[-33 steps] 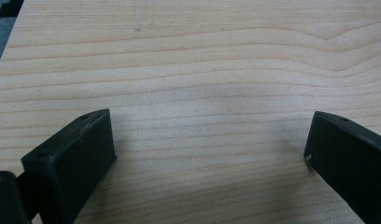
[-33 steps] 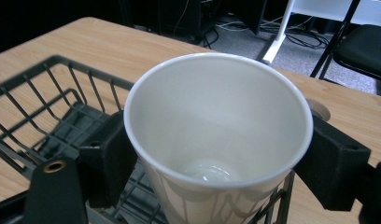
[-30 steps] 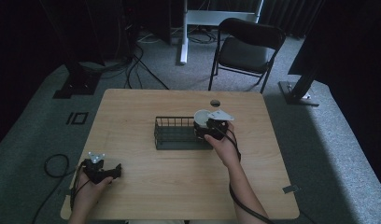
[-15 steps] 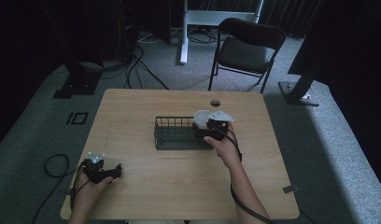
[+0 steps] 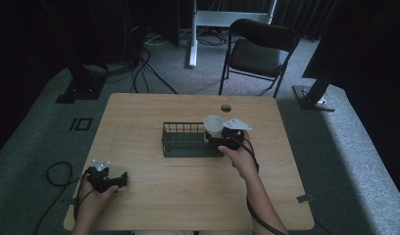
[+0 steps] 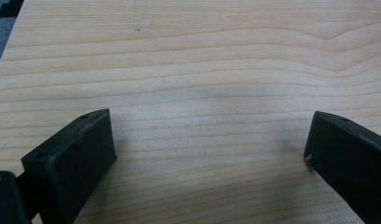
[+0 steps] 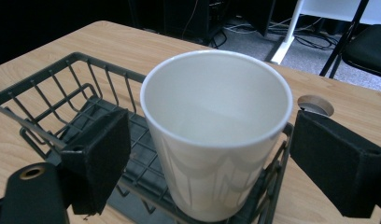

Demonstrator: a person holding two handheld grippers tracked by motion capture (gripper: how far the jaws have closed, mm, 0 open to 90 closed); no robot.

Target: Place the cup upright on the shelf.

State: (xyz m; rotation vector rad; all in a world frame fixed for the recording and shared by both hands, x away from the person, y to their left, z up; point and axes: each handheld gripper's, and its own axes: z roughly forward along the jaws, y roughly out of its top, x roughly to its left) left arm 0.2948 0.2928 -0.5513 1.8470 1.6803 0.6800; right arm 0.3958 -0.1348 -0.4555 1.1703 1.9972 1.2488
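Note:
A white paper cup (image 5: 213, 126) (image 7: 216, 135) stands upright and empty in the right end of a black wire basket (image 5: 186, 142) (image 7: 53, 98) at the middle of the wooden table (image 5: 154, 110). My right gripper (image 5: 218, 138) (image 7: 212, 154) is at the basket's right end, open. Its jaws stand wide on either side of the cup, with a small gap showing at the left jaw. My left gripper (image 5: 120, 179) (image 6: 207, 149) rests low over bare wood near the table's front left corner, open with nothing between its jaws.
A round cable hole (image 5: 226, 107) (image 7: 314, 105) sits in the tabletop behind the basket. A black folding chair (image 5: 257, 51) stands beyond the table's far edge. Cables (image 5: 56, 171) lie on the floor at the left.

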